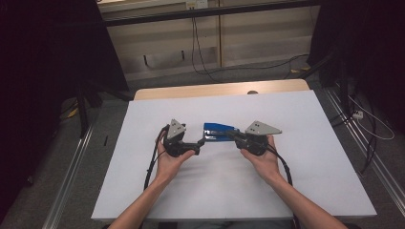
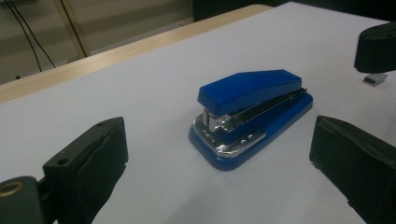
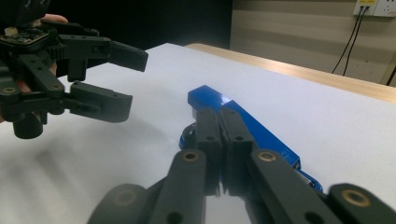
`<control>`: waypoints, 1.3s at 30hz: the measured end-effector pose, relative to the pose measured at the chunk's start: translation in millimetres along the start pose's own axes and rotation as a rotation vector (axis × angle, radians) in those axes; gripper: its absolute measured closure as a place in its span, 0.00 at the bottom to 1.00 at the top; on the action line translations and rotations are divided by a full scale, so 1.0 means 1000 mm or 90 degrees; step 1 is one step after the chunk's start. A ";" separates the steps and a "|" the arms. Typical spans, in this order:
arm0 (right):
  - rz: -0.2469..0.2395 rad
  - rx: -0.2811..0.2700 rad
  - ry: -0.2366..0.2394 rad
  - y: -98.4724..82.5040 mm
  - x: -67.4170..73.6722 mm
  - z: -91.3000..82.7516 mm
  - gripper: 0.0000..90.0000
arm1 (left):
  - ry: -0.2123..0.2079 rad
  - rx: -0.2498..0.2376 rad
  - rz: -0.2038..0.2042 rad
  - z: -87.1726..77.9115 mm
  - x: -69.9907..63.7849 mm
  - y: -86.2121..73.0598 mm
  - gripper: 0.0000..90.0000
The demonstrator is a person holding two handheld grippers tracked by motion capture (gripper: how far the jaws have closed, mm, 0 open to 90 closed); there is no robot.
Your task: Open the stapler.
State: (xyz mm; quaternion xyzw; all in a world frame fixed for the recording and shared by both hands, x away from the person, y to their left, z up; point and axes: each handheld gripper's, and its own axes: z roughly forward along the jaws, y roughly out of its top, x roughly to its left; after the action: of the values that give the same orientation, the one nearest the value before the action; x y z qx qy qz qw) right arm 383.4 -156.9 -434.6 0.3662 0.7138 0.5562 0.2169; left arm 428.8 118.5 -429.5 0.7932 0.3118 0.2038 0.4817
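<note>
Item: one blue stapler [image 1: 219, 132], lying flat on the white table [image 1: 305, 157] at the centre of the high view, between our two hands. We bring the left gripper [image 1: 199, 141] in from the left of the frame with its jaws wide apart and nothing between them; in the left gripper view the stapler's metal mouth end sits centred ahead of them, seemingly lined up for a grasp. Our right gripper [image 3: 223, 122] has its jaws pressed together; in the right gripper view they lie over the stapler's rear end, perhaps steadying it, though we cannot tell whether they touch it. A small silvery piece, likely a strip of staples [image 2: 375, 79], lies at the upper right of the left gripper view.
</note>
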 end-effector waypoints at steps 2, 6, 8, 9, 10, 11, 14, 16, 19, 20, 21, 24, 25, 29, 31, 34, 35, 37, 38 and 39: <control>-0.004 0.006 0.003 0.001 -0.001 0.001 1.00 | 0.004 0.003 0.002 0.002 0.001 0.002 0.07; -0.009 0.011 0.006 0.003 -0.001 0.005 1.00 | 0.003 0.007 -0.008 0.006 0.003 0.006 0.12; -0.011 0.014 0.011 0.004 -0.001 0.009 1.00 | 0.002 0.012 -0.010 0.009 0.005 0.007 0.16; -0.013 0.015 0.012 0.004 0.000 0.010 1.00 | -0.001 0.015 -0.014 0.010 0.006 0.008 0.17; -0.014 0.018 0.014 0.004 0.000 0.014 1.00 | -0.003 0.014 -0.017 0.011 0.006 0.008 0.23; -0.014 0.018 0.014 0.004 0.000 0.014 1.00 | -0.006 0.013 -0.023 0.012 0.007 0.009 0.23; -0.017 0.024 0.017 0.003 0.001 0.019 1.00 | -0.003 0.016 -0.029 0.015 0.010 0.012 0.32; -0.018 0.030 0.020 0.003 0.001 0.022 1.00 | -0.008 0.014 -0.047 0.018 0.012 0.012 0.41; -0.023 0.033 0.022 0.005 0.002 0.026 1.00 | -0.016 0.017 -0.062 0.021 0.012 0.012 0.51; -0.024 0.034 0.023 0.006 0.002 0.028 1.00 | -0.014 0.018 -0.062 0.021 0.012 0.011 0.54; -0.025 0.036 0.023 0.006 0.002 0.029 1.00 | -0.013 0.021 -0.058 0.021 0.012 0.011 0.57; -0.029 0.041 0.026 0.008 0.002 0.035 1.00 | -0.021 0.024 -0.062 0.020 0.013 0.010 0.72; -0.029 0.041 0.026 0.008 0.002 0.035 1.00 | -0.024 0.026 -0.061 0.020 0.013 0.010 0.72; -0.032 0.053 0.030 0.007 0.003 0.040 1.00 | -0.034 0.032 -0.053 0.020 0.013 0.009 0.87; -0.030 0.056 0.033 0.007 0.003 0.041 1.00 | -0.033 0.037 -0.051 0.021 0.013 0.008 0.92; -0.029 0.062 0.034 0.006 0.003 0.042 1.00 | -0.036 0.042 -0.045 0.021 0.014 0.007 1.00; -0.029 0.065 0.034 0.006 0.002 0.043 1.00 | -0.039 0.043 -0.046 0.022 0.014 0.007 1.00; -0.029 0.067 0.029 0.005 0.001 0.043 1.00 | -0.034 0.048 -0.041 0.023 0.015 0.007 1.00; -0.023 0.067 0.027 0.006 0.000 0.043 1.00 | -0.034 0.049 -0.040 0.025 0.015 0.007 1.00; -0.025 0.068 0.026 0.006 -0.001 0.044 1.00 | -0.032 0.052 -0.035 0.026 0.016 0.008 1.00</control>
State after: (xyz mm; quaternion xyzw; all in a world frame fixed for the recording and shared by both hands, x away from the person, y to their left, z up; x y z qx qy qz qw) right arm 417.5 -129.5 -441.3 0.3520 0.7539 0.5200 0.1932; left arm 459.2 110.2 -433.7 0.8083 0.3292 0.1579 0.4618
